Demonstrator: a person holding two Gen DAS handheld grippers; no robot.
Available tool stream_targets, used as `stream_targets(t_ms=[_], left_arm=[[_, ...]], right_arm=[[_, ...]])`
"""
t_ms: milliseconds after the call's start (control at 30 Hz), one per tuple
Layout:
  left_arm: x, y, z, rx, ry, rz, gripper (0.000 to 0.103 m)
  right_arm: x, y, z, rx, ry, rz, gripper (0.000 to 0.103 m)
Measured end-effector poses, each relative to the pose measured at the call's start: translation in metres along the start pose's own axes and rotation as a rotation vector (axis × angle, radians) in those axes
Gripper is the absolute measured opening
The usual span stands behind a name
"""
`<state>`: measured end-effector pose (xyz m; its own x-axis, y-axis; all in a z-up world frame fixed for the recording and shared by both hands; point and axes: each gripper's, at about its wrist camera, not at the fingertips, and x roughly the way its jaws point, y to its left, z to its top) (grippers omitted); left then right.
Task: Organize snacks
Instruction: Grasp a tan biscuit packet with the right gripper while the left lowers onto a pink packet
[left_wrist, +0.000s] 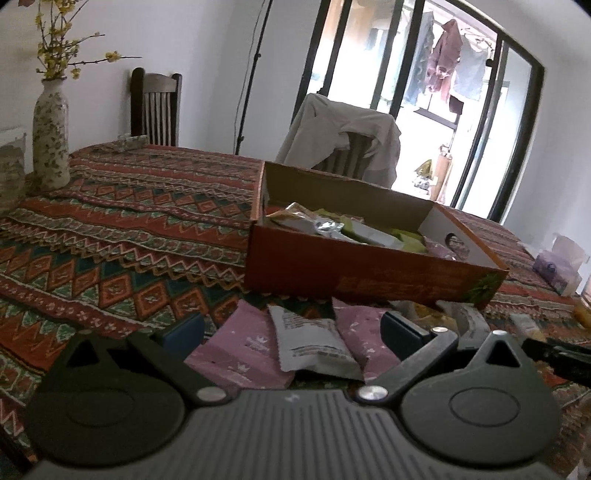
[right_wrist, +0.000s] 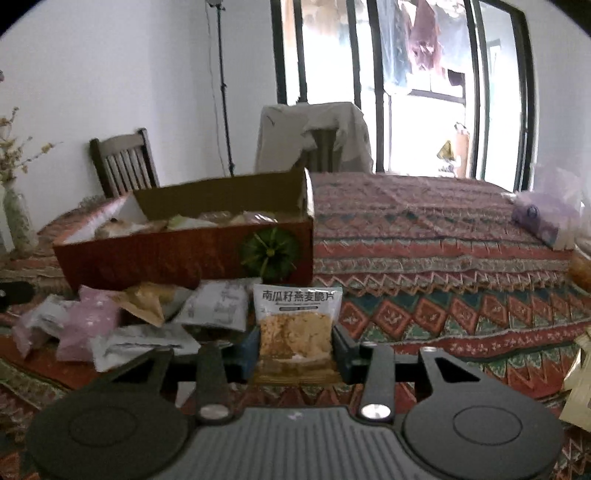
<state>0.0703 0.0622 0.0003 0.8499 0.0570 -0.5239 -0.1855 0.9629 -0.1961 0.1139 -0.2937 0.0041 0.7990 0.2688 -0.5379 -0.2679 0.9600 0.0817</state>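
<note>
An open orange cardboard box (left_wrist: 369, 273) stands on the patterned tablecloth and holds several snack packets; it also shows in the right wrist view (right_wrist: 166, 254). My left gripper (left_wrist: 291, 332) is open and hovers low over loose packets in front of the box: two pink ones (left_wrist: 243, 347) and a grey one (left_wrist: 314, 339). My right gripper (right_wrist: 295, 347) is shut on a grey oat-crisp packet (right_wrist: 295, 321) with Chinese text, held upright in front of the box's right end. More pink, grey and tan packets (right_wrist: 147, 317) lie to its left.
A flowered vase (left_wrist: 50, 129) stands at the table's far left. Two chairs (left_wrist: 157, 107) are behind the table, one draped with a beige cloth (left_wrist: 343, 140). A purple tissue pack (right_wrist: 543, 218) lies at the right edge. A tripod pole (right_wrist: 223, 88) stands by the wall.
</note>
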Motion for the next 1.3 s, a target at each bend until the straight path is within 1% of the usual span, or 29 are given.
stream_targets(t_ms=[200,367,467,600,700,800,900,967,1067,1100,1133,1167,1200,1267,1300], left_arm=[[0.006,0.005,0.003,-0.005,0.029,0.044,0.103],[0.015,0.009,0.007,-0.026,0.086,0.075,0.103],[0.020,0.010,0.006,-0.022,0.126,0.118,0.103],[0.026,0.010,0.002,-0.004,0.167,0.154,0.103],[0.029,0.010,0.000,-0.012,0.177,0.152,0.103],[0.031,0.005,0.001,0.026,0.181,0.158,0.103],[0.032,-0.003,0.000,0.103,0.191,0.165,0.103],[0.036,-0.007,-0.003,0.150,0.196,0.183,0.103],[0.045,-0.007,-0.004,0.166,0.205,0.200,0.103],[0.048,-0.006,-0.003,0.159,0.208,0.205,0.101],[0.050,-0.004,-0.002,0.148,0.211,0.205,0.096],[0.052,-0.002,-0.002,0.136,0.216,0.197,0.088],[0.053,-0.001,-0.001,0.122,0.212,0.187,0.086],[0.052,-0.001,0.000,0.126,0.199,0.177,0.069],[0.051,-0.001,0.001,0.131,0.196,0.175,0.065]], right_arm=[[-0.010,-0.002,0.008,0.008,-0.066,0.008,0.041],[-0.012,-0.014,0.014,0.027,-0.107,0.004,0.041],[-0.007,-0.021,0.015,0.045,-0.110,0.012,0.041],[0.002,-0.024,0.013,0.056,-0.091,0.024,0.041],[0.007,-0.024,0.011,0.056,-0.076,0.028,0.041],[0.008,-0.025,0.010,0.059,-0.077,0.027,0.041],[0.010,-0.029,0.008,0.070,-0.073,0.017,0.041],[0.012,-0.032,0.007,0.079,-0.068,0.013,0.041],[0.013,-0.033,0.006,0.080,-0.064,0.015,0.041],[0.012,-0.032,0.005,0.079,-0.064,0.018,0.041],[0.012,-0.032,0.005,0.078,-0.063,0.020,0.041],[0.012,-0.033,0.004,0.080,-0.063,0.020,0.041],[0.012,-0.034,0.005,0.083,-0.061,0.019,0.041],[0.012,-0.035,0.004,0.087,-0.059,0.016,0.041],[0.011,-0.035,0.004,0.087,-0.059,0.015,0.041]])
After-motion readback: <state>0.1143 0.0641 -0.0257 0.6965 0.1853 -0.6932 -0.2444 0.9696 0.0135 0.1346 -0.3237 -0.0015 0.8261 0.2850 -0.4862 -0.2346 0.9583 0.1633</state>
